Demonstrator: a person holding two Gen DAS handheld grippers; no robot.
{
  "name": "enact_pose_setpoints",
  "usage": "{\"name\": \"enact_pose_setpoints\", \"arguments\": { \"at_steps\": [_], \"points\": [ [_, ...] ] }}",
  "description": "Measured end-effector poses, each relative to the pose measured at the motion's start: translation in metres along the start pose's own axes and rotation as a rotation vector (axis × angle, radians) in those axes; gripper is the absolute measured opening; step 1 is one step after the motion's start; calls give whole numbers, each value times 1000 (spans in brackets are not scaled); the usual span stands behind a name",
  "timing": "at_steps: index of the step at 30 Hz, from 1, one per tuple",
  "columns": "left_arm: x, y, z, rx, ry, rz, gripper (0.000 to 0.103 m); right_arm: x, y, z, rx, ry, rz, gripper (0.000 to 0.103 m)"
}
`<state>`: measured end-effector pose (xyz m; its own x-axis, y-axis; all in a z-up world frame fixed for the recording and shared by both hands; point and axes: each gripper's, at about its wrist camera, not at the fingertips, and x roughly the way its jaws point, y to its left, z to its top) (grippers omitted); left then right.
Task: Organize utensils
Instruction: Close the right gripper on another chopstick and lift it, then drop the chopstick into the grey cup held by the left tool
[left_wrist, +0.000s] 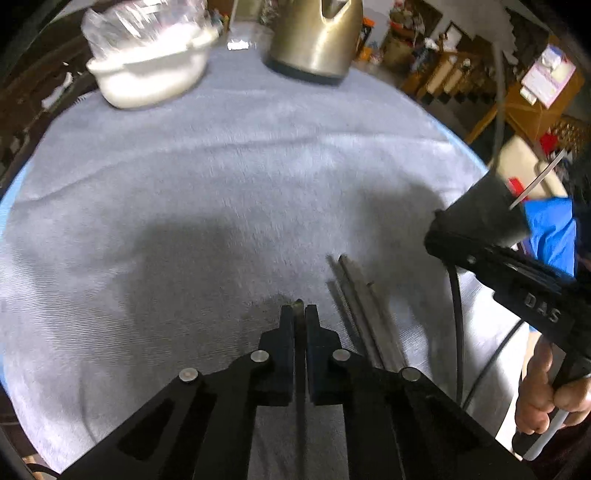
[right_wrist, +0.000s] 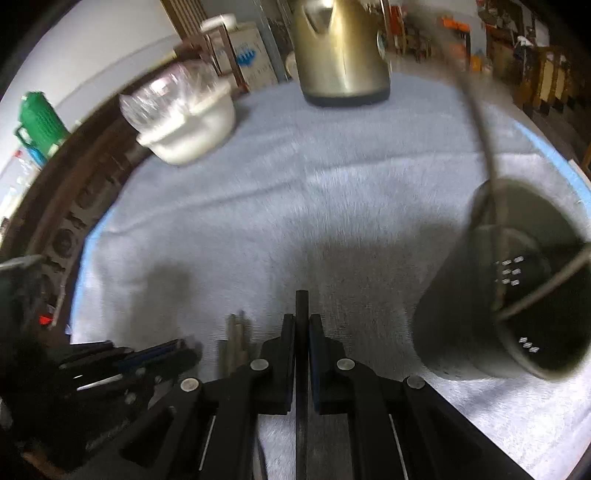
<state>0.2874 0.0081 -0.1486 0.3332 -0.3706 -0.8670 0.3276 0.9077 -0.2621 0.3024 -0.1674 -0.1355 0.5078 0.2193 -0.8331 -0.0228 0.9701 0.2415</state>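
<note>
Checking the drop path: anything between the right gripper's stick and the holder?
Nothing visible. The right gripper is shut on a dark stick, and only bare grey cloth lies between it and the utensil holder to its right, which already contains utensils.

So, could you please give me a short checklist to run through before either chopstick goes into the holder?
1. Right gripper shut on a chopstick: ok.
2. Left gripper shut on a chopstick: ok, though only its tip shows.
3. Holder open and upright on the cloth: ok.
4. Room inside the holder: ok; two utensils already lean in it.
5. Loose chopsticks left on the cloth: not ok, several remain.
6. Kettle and white container away from the path: ok.
</note>
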Motion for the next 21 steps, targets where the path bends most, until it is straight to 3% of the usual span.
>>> {"name": "enact_pose_setpoints", "arguments": {
  "at_steps": [13, 21],
  "points": [
    [-115, -49, 3, 25, -374, 10, 6, -119, -9, -19, -10, -330, 187, 7],
    [-167, -80, -5, 21, -606, 19, 6, -175, -21, -28, -32, -503, 202, 7]
  ]
}}
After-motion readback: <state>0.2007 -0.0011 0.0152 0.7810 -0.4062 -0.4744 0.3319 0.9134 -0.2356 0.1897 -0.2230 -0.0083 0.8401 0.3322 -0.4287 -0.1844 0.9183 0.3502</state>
